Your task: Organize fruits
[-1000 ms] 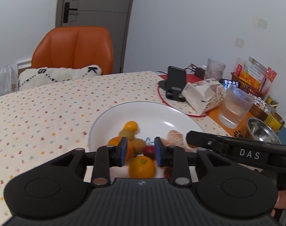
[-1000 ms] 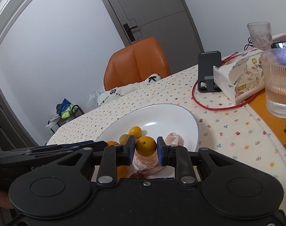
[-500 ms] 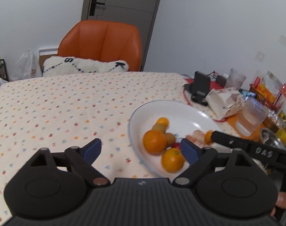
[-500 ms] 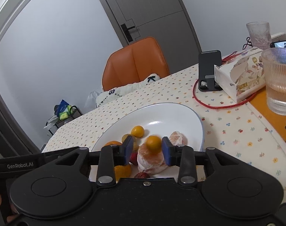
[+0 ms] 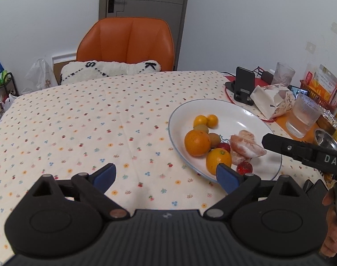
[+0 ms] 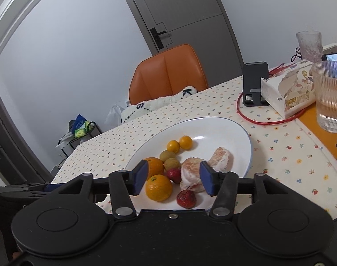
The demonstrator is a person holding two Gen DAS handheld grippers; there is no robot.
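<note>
Dotted cloth table (image 5: 79,122) at centre frame. I note a glossy round white plate (image 5: 239,113) centre-right holding smooth oranges (image 5: 197,143) and peeled segments (image 5: 246,146). Left gripper (image 5: 166,175) and right gripper (image 6: 174,177) gape wide, holding nothing.

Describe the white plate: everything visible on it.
The white plate is round, shallow and glossy, likely ceramic, with a thin blue rim line. It sits flat on the dotted tablecloth, near the red cable. It holds two oranges, two small yellow fruits, two brownish round fruits, two strawberries and peeled citrus pieces. Neither gripper touches it.
</note>
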